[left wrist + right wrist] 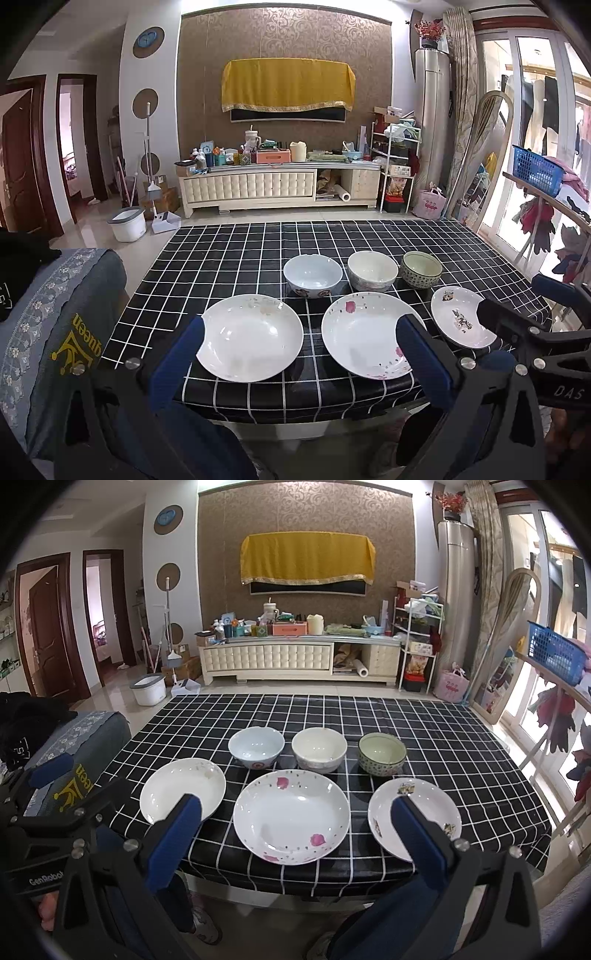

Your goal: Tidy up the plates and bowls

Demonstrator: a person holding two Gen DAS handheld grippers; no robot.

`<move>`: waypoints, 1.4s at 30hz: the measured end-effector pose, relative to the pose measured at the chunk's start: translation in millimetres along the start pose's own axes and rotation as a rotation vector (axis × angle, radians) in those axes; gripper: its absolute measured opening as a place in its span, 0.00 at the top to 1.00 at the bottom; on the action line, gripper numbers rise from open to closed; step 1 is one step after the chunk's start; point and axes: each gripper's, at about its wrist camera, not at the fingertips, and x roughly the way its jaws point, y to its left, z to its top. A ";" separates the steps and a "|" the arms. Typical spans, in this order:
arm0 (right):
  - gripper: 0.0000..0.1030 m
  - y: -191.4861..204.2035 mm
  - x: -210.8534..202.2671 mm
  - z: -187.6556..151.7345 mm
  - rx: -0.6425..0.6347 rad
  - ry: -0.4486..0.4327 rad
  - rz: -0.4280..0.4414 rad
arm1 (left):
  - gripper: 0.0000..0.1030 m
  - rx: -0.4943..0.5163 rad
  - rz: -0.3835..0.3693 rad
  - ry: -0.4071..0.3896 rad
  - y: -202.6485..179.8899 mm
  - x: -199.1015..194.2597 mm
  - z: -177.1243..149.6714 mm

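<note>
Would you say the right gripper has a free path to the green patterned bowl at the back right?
Probably yes. The open right gripper holds nothing, and the green patterned bowl stands apart from the cream bowl, but the small white plate lies in front, so come from above.

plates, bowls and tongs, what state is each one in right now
left plate: flat on the table, empty, unstacked
middle plate: flat, empty, at the near edge
right plate: flat, empty
pale blue bowl: upright, empty
white bowl: upright, empty
green bowl: upright, empty
left tongs: open, holding nothing, short of the table
right tongs: open, holding nothing
</note>
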 end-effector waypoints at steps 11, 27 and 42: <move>0.00 -0.1 -1.1 -1.0 0.003 0.011 0.009 | 0.00 0.001 0.000 0.001 1.1 -1.1 -0.1; 0.00 0.5 -1.7 0.1 -0.003 0.012 0.010 | 0.00 0.007 0.002 0.005 3.0 -5.3 -0.6; 0.00 16.5 30.8 47.5 -0.043 -0.019 0.042 | 0.00 0.019 0.011 -0.016 17.3 6.5 37.3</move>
